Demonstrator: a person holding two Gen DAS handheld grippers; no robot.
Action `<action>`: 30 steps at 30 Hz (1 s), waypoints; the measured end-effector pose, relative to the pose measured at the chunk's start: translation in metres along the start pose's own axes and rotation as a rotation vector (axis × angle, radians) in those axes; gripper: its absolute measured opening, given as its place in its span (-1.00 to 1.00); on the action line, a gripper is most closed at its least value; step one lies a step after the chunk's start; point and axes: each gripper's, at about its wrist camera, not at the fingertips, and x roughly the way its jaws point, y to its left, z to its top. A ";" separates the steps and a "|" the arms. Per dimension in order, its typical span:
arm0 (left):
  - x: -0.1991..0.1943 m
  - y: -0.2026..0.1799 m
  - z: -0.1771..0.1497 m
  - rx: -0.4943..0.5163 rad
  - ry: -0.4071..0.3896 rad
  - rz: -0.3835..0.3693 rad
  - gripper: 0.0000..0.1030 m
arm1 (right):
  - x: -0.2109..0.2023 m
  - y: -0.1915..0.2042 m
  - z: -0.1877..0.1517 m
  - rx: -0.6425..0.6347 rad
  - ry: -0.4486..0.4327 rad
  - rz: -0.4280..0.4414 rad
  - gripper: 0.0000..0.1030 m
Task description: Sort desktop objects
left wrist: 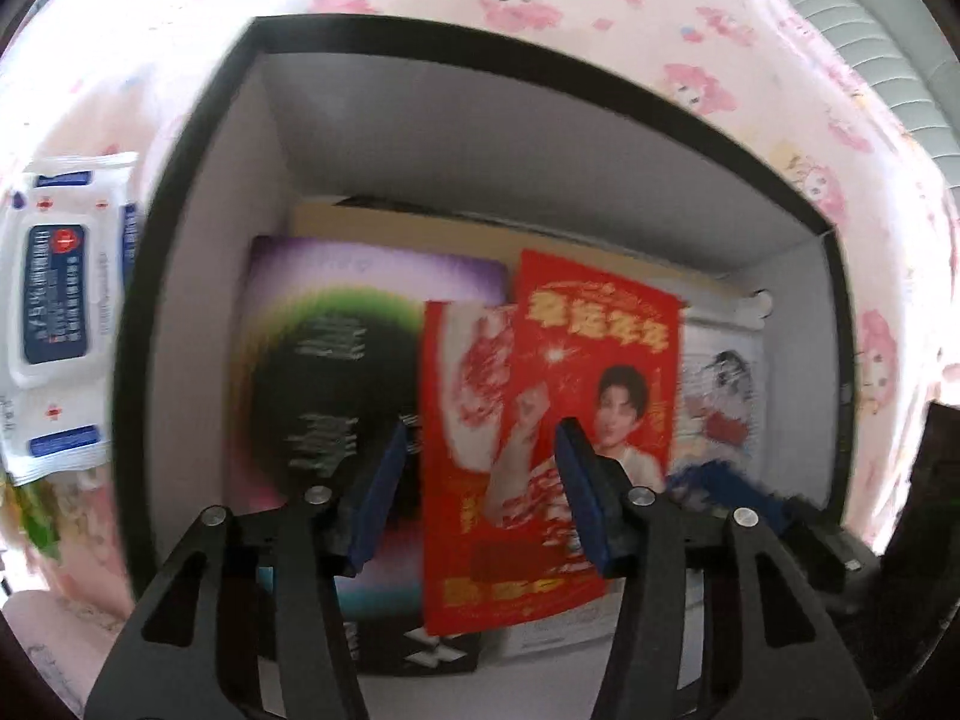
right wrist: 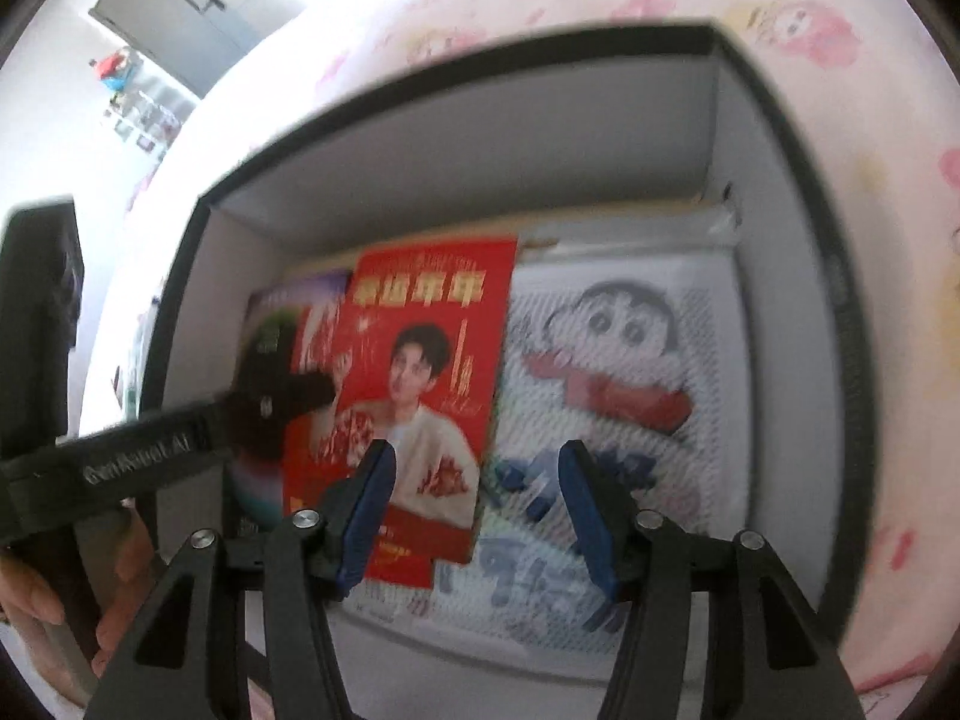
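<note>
A black box [left wrist: 180, 276] with white inner walls stands on a pink cartoon-print cloth. Flat inside it lie a purple, green and black card [left wrist: 324, 360], a red envelope with a portrait [left wrist: 600, 360] overlapping a second red one [left wrist: 468, 396], and a white mesh pouch with a cartoon figure [right wrist: 618, 360]. My left gripper [left wrist: 480, 444] hangs open over the red envelopes, its blue pads clear of them. My right gripper [right wrist: 477, 462] is open above the seam between the red envelope [right wrist: 420, 360] and the pouch, holding nothing. The left gripper's black body [right wrist: 270, 396] reaches in from the left.
A pack of wet wipes [left wrist: 60, 276] lies on the cloth left of the box, with a green packet [left wrist: 36, 510] below it. A white ribbed object [left wrist: 900, 60] sits at the far right. A person's hand [right wrist: 36, 588] holds the left gripper's handle.
</note>
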 end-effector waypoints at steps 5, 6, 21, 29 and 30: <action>0.010 -0.010 -0.003 -0.031 0.062 -0.204 -0.34 | -0.003 0.002 -0.009 0.021 0.013 0.035 0.04; 0.014 -0.014 -0.006 -0.022 0.067 -0.202 -0.35 | -0.003 0.003 -0.010 0.017 0.014 0.026 0.06; 0.009 0.001 -0.018 0.048 0.052 -0.227 -0.71 | -0.003 0.012 -0.011 -0.071 -0.055 -0.102 -0.11; -0.001 0.017 -0.008 0.045 0.050 -0.233 -0.71 | -0.006 0.005 -0.010 -0.007 -0.034 -0.004 -0.11; -0.001 0.020 -0.004 0.037 0.037 -0.200 -0.74 | -0.006 0.007 -0.008 -0.015 -0.040 -0.022 -0.11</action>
